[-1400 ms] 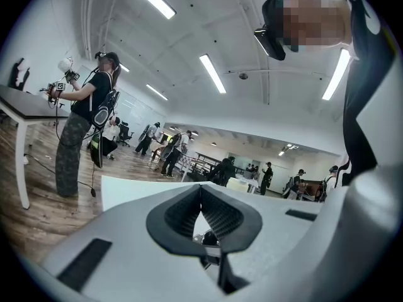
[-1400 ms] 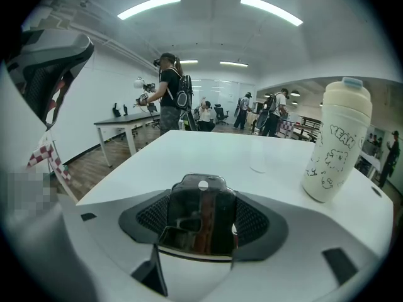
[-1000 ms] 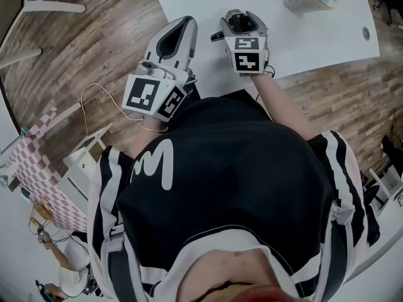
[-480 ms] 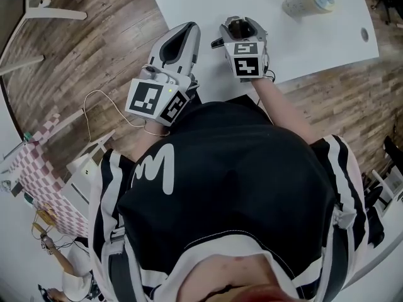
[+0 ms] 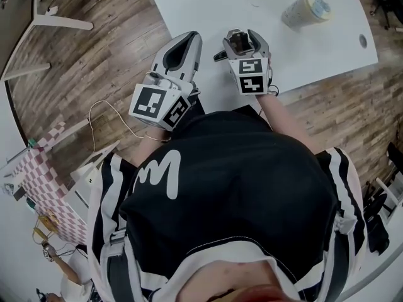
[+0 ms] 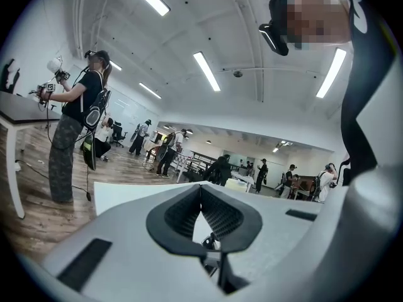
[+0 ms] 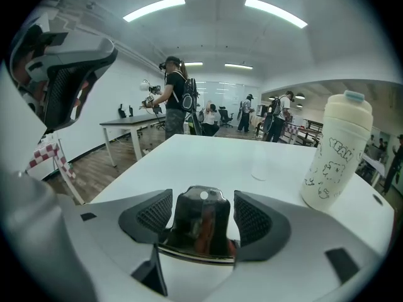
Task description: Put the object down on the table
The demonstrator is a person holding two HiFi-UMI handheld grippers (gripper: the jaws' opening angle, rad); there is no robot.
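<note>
A small dark glossy object (image 7: 200,222) with a white dot on top sits between the jaws of my right gripper (image 7: 201,214), which is shut on it. In the head view this gripper (image 5: 240,35) is over the near edge of the white table (image 5: 208,5), with the dark object (image 5: 238,42) showing between its jaws. I cannot tell whether the object touches the tabletop. My left gripper (image 5: 187,38) is just to the left, at the table's near-left edge. Its jaws are shut with nothing held, and their tips meet in the left gripper view (image 6: 201,190).
A cream bottle with drawings (image 7: 335,153) stands on the table to the right, ahead of the right gripper, also in the head view (image 5: 306,9). A cable hole (image 5: 363,40) lies near the table's right edge. Wooden floor (image 5: 94,61) lies left. People stand at other tables behind.
Both grippers have drifted slightly to the right in the head view. The right gripper still holds the dark object and the left stays shut.
</note>
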